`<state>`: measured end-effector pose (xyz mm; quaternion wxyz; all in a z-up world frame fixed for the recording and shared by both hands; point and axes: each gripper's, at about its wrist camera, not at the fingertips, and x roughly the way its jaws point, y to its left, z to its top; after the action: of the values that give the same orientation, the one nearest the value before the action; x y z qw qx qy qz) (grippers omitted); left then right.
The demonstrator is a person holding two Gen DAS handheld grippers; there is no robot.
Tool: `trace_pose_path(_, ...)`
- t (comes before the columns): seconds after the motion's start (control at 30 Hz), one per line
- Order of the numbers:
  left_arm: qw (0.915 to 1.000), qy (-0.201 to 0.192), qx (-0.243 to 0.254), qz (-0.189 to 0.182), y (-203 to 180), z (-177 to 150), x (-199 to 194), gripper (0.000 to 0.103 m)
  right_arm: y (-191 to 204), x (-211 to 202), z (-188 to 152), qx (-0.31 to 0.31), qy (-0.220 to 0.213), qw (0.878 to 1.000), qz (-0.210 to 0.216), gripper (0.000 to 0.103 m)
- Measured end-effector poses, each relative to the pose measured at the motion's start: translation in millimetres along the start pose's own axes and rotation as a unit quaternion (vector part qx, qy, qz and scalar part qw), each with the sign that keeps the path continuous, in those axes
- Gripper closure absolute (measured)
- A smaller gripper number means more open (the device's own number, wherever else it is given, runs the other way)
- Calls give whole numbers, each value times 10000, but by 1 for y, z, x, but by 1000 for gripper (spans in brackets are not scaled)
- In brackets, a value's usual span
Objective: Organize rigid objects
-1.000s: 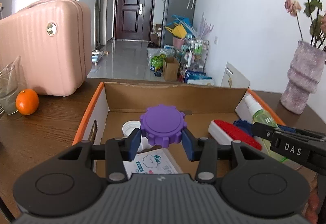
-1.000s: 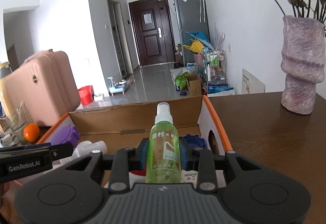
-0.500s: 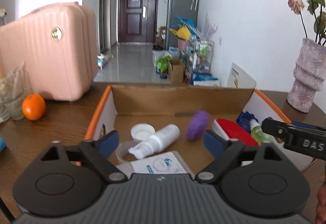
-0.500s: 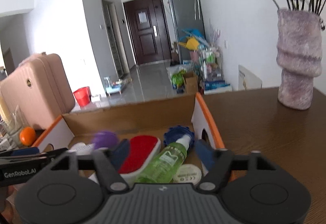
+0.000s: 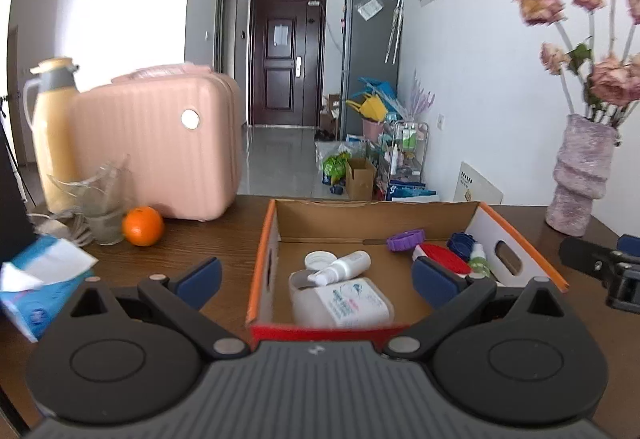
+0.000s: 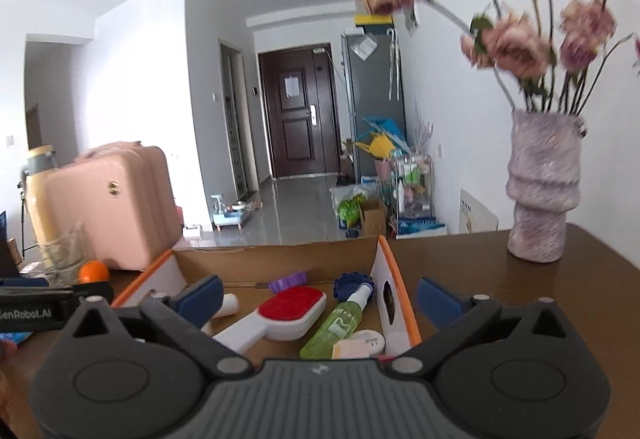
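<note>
Cardboard box (image 5: 516, 235) on the table holds one purple cap (image 5: 406, 240), one blue cap (image 6: 352, 285), one green spray bottle (image 6: 340, 325), one red brush (image 6: 292, 309) and one white bottle (image 5: 342, 267). Left gripper (image 5: 316, 279) and right gripper (image 6: 320, 299), jaws just opened wide, hold nothing; all items lie beyond the fingertips.

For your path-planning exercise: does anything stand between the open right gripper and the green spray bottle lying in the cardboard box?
Nothing visible does. The right gripper is open and empty, and the green spray bottle lies in the cardboard box, uncovered from above; the red brush lies beside it.
</note>
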<state>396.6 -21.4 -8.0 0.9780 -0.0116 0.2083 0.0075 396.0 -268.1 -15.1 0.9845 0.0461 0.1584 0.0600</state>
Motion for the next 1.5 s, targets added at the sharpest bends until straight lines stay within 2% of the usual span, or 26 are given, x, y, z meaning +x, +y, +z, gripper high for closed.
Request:
trace_pose_path(0.23, 9997, -249, 48, -2, 8, -18, -102, 0, 13, -112, -16, -136, -408, 9991, 35, 0)
trace_pose_path(0.37, 9992, -393, -32, -94, 15, -35, -156, 0, 22, -173, -33, -201, -498, 9985, 40, 0)
trace_pose_path(0.63, 9985, -512, -87, -163, 20, -74, -235, 0, 31, -248, -66, -243, -579, 9980, 66, 0)
trace_pose_path(0.9, 9981, -594, -10, -163, 19, -93, -269, 0, 37, -279, -86, -208, -581, 9981, 81, 0)
trace_pose_path(1.5, 9982, -587, -8, -157, 17, -97, -276, 0, 39, -286, -88, -211, -611, 9979, 85, 0)
